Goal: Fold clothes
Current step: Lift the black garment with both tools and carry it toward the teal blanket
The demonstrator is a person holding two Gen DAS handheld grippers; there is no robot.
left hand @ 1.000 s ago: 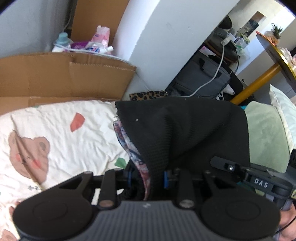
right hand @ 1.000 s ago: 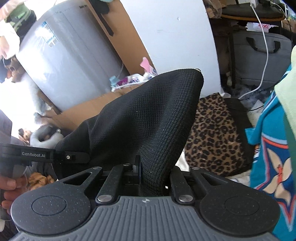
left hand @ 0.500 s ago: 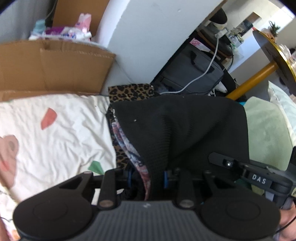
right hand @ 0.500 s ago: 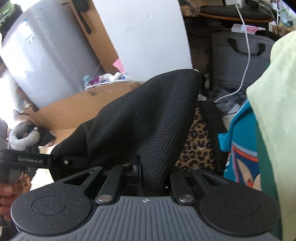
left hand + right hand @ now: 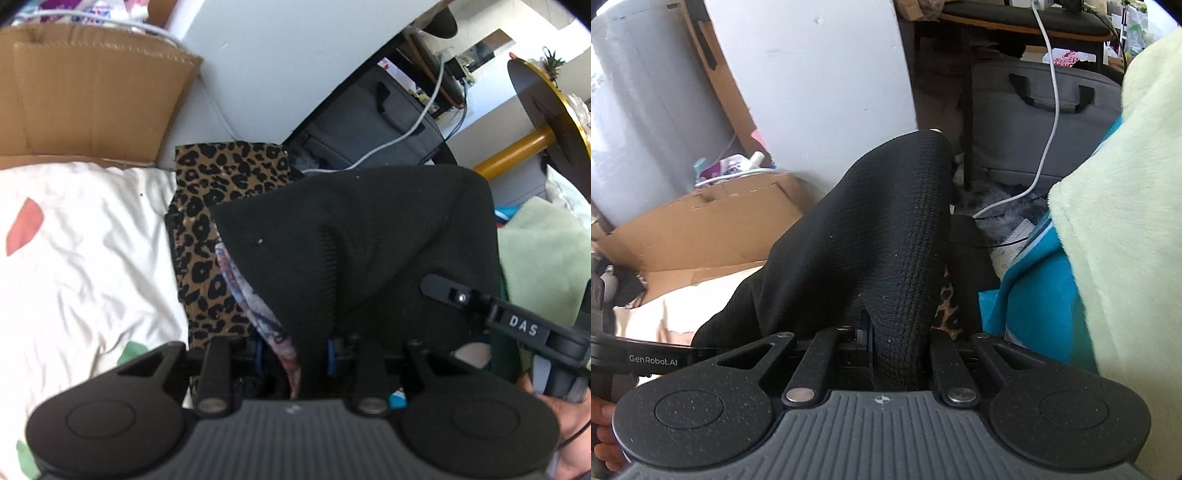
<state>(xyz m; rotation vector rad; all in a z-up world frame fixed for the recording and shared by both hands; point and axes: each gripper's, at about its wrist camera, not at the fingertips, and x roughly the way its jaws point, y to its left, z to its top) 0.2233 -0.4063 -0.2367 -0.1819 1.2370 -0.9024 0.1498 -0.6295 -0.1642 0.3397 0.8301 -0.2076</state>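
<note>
A black knitted garment [image 5: 369,251] is being gripped by both hand-held grippers, the left hand-held gripper [image 5: 295,354] and the right hand-held gripper [image 5: 897,347] each being clamped on a bunched edge. The garment is being held above a leopard-print cloth [image 5: 207,206], right of a white patterned bedsheet [image 5: 85,251].

We've got plenty of daylight here, and it's strongest up and to the right of the fingers, where the far room blows out to near white. The black knit garment [image 5: 369,251] soaks up most of it, so on the left camera its folds are nearly lost, while the right camera shows the ribbing crisp. The cardboard box [image 5: 92,103] left of the fingers looks soft and smeared. Straight edges bow toward the rims and the corners go black. The pale green blanket [image 5: 1119,206] glares a bit.
</note>
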